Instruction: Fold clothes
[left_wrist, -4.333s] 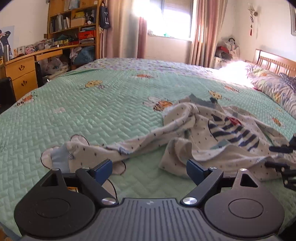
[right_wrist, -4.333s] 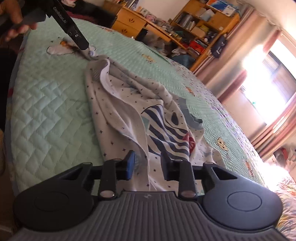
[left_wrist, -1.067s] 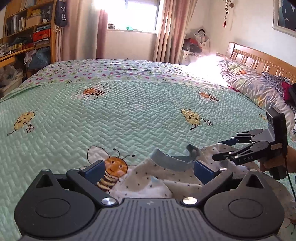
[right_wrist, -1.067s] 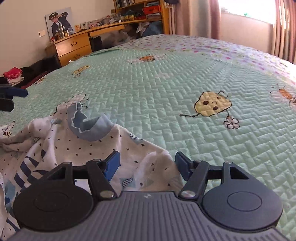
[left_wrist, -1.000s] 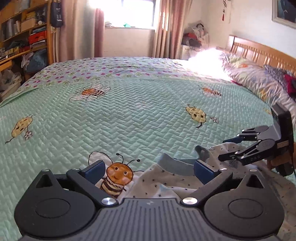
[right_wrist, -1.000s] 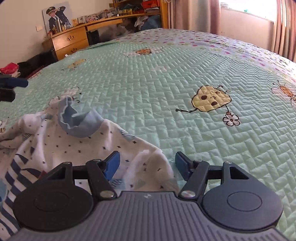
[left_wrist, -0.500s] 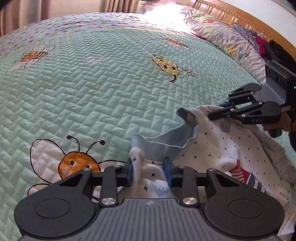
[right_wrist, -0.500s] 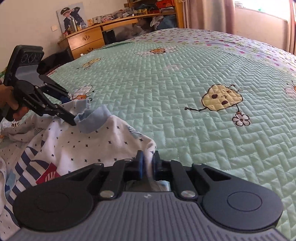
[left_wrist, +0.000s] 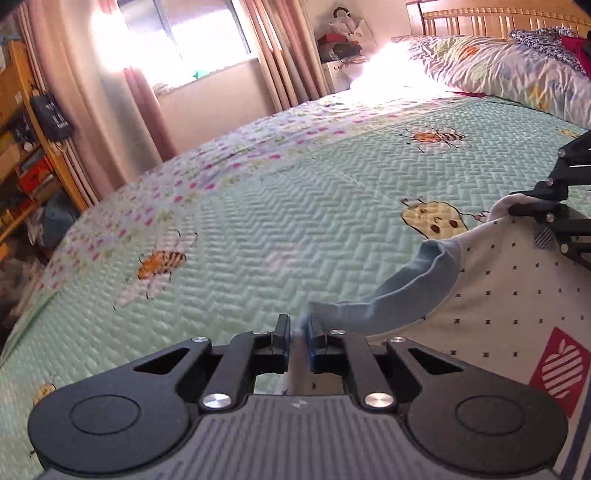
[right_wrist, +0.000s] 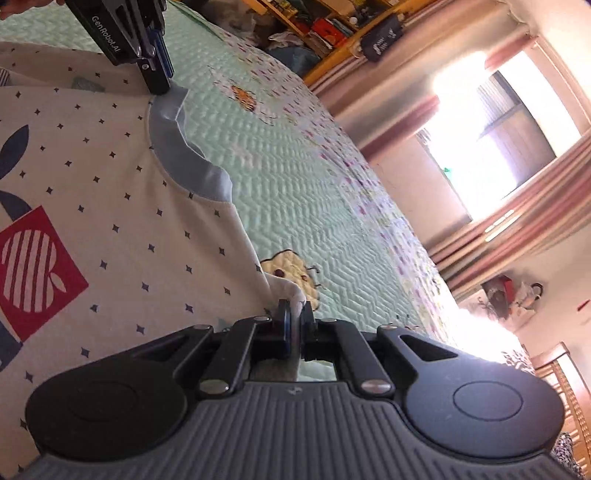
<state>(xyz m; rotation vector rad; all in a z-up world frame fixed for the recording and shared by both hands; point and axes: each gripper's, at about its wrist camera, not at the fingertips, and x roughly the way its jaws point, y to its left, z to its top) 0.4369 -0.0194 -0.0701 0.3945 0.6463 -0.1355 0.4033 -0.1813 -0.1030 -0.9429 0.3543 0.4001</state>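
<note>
Each hand-held gripper is black, with a ribbed grey housing, round side discs, silver screws and blue finger pads; one arm reads "GenRobot.AI".

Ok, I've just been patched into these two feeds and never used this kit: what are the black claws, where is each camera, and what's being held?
There is no robot arm here. A person carries a hand-held two-finger gripper in each hand, and each one has a fisheye camera looking forward along its fingers.

The left wrist view shows the left gripper at the bottom, with the right gripper coming in from the right edge. The right wrist view is rolled sideways, so the room looks tilted.

Below is a bed with a green quilted bedspread printed with bees. The garment is a white star-dotted shirt with a blue collar and a red apple patch.

Both grippers have just closed on the shirt: the left beside the collar, the right on a shoulder edge, with the cloth stretched between them.
</note>
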